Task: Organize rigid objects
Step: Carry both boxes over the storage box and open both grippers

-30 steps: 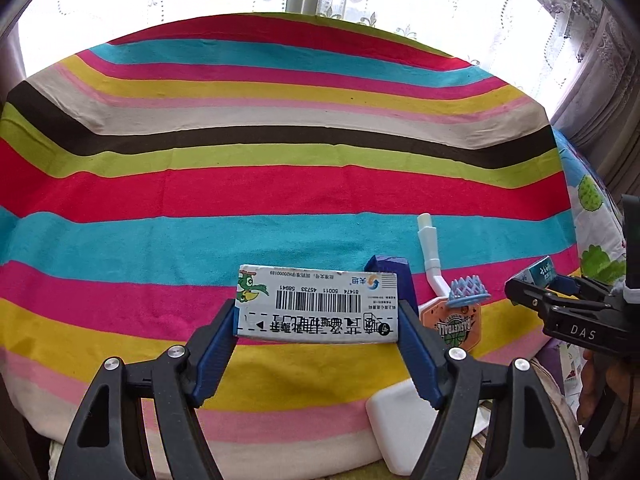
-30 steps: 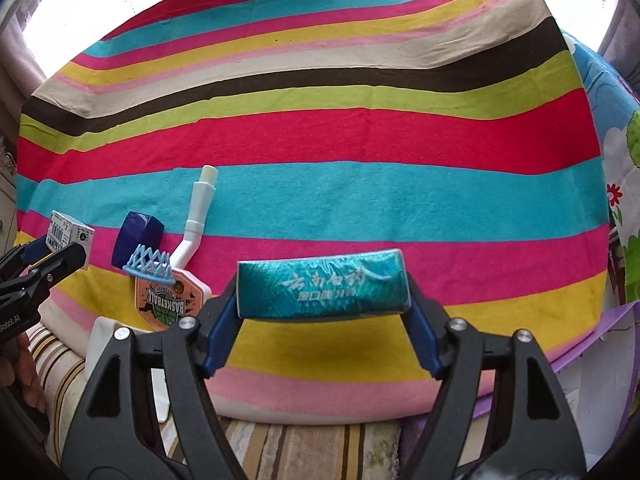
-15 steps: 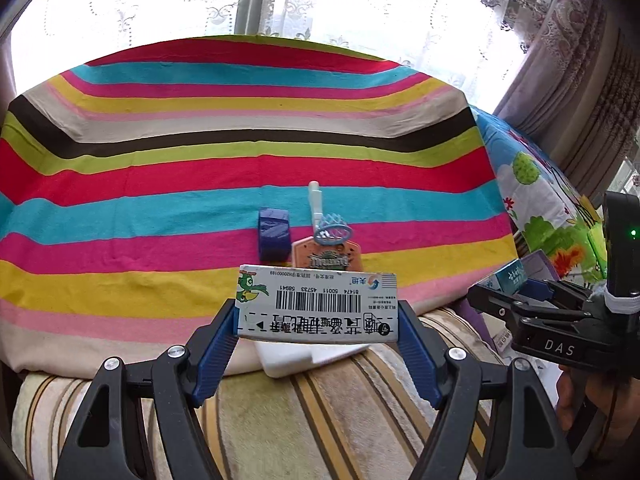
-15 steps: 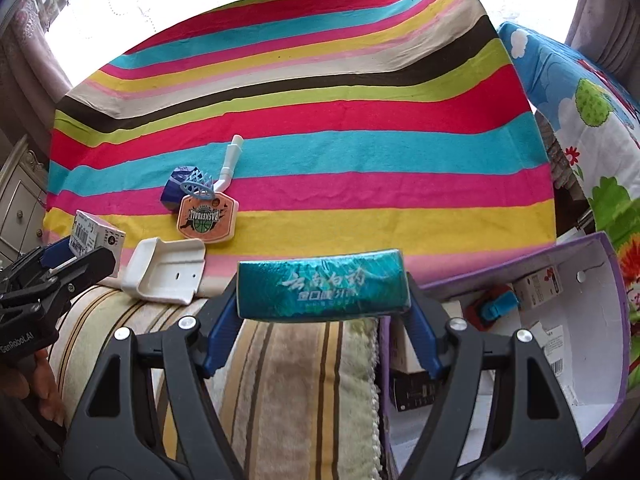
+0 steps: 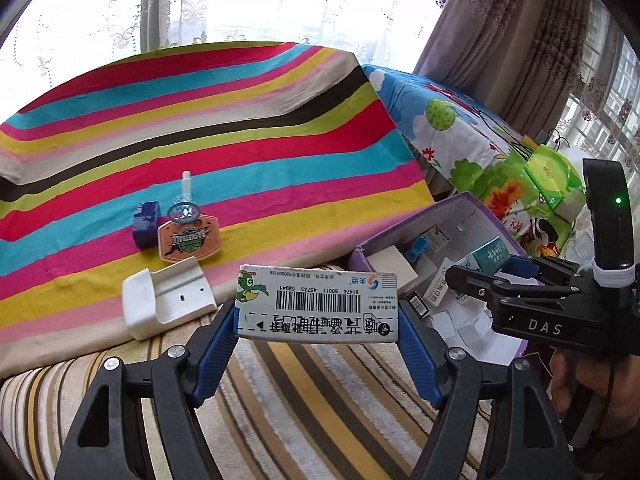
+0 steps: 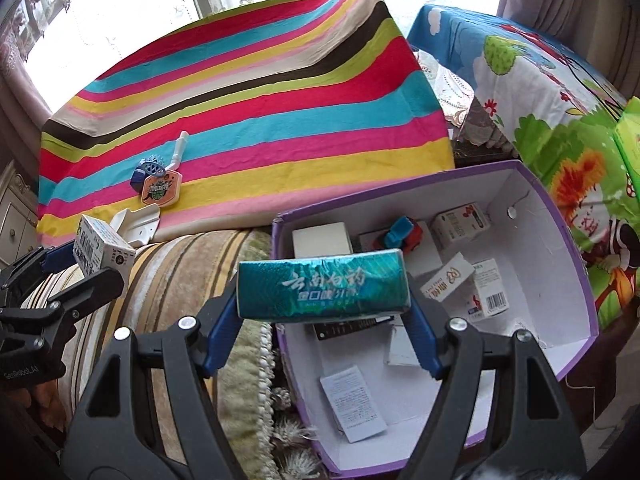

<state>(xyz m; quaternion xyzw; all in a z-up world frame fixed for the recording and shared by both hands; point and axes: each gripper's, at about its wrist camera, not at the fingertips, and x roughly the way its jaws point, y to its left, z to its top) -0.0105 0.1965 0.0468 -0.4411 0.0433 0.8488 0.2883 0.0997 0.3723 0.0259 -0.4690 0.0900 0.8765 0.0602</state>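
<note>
Two grippers, one carton each: left gripper (image 5: 318,316) jaws clamp a white barcoded cardboard carton (image 5: 318,303); right gripper (image 6: 322,312) jaws clamp a teal foil-wrapped carton (image 6: 322,290) (purple-rimmed open box (image 6: 576,264) beyond).

The purple-rimmed white cardboard box (image 6: 552,216) lies open at the top, so entry from above is free. Its floor is crowded at the far end: a plain white carton (image 6: 322,239), a red-and-blue toy car (image 6: 402,232), small white printed cartons (image 6: 460,218) and a barcoded carton (image 6: 489,294) sit close together. The near floor is barer (only a flat printed leaflet (image 6: 354,406) lies there). The box's purple walls bar any sideways approach.

On the rainbow-striped cloth (image 5: 240,128) most of the surface is open. An orange basketball-print toy (image 5: 188,238), a dark blue block (image 5: 146,224) and a white plastic bracket (image 5: 166,300) cluster near its front edge.
</note>
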